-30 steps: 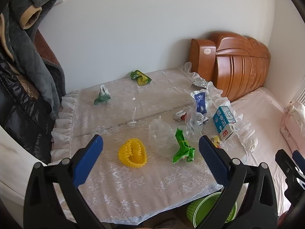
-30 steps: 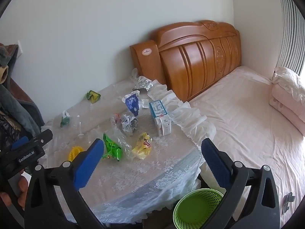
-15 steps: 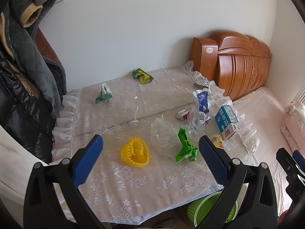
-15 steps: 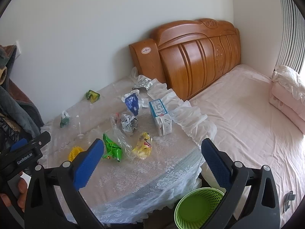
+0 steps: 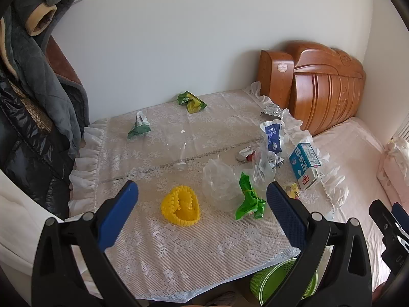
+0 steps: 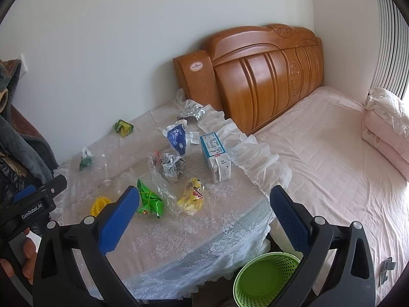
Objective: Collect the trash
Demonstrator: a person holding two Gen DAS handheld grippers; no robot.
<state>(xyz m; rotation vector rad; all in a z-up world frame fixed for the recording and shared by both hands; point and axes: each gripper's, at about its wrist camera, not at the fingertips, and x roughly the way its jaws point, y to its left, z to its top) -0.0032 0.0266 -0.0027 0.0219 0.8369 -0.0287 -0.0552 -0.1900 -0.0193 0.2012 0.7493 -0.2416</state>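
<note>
Left claw: the left claw (image 5: pixel 202 212) is spread wide and grips nothing, hanging above the near part of the surface (image 5: pixel 204 250), which is covered by a white lace cloth.
Between its fingers: a yellow ridged heart-shaped plastic mould (image 5: pixel 181 209), a crumpled clear plastic bag (image 5: pixel 219 183) and a crumpled bright green wrapper (image 5: pixel 249 199) lie on the lace, the bag touching the green wrapper.
Right claw: the right claw (image 6: pixel 204 211) is likewise released and empty, held over the near right corner of the surface.
Just ahead of it: a yellow cartoon-face snack packet (image 6: pixel 193 197) lies beside the green wrapper and clear bag.
Farther in: a crumpled printed paper wad (image 6: pixel 173 166), a blue-and-white pouch (image 6: pixel 177 138) and a blue-and-white milk carton (image 6: pixel 215 157) lying on its side near the right frill.
Far edge: a crumpled silver foil wrapper (image 6: pixel 192 112) at the back right corner, a green-and-yellow wrapper (image 5: pixel 191 101) near the wall, and a green-and-white wrapper (image 5: pixel 139 128) toward the left.
Bin: a lime-green mesh plastic basket (image 6: pixel 265 278) stands on the floor below the near right corner of the surface.
Surroundings: a bed with a pink sheet (image 6: pixel 332 158) and a carved wooden headboard (image 6: pixel 265 76) to the right.
</note>
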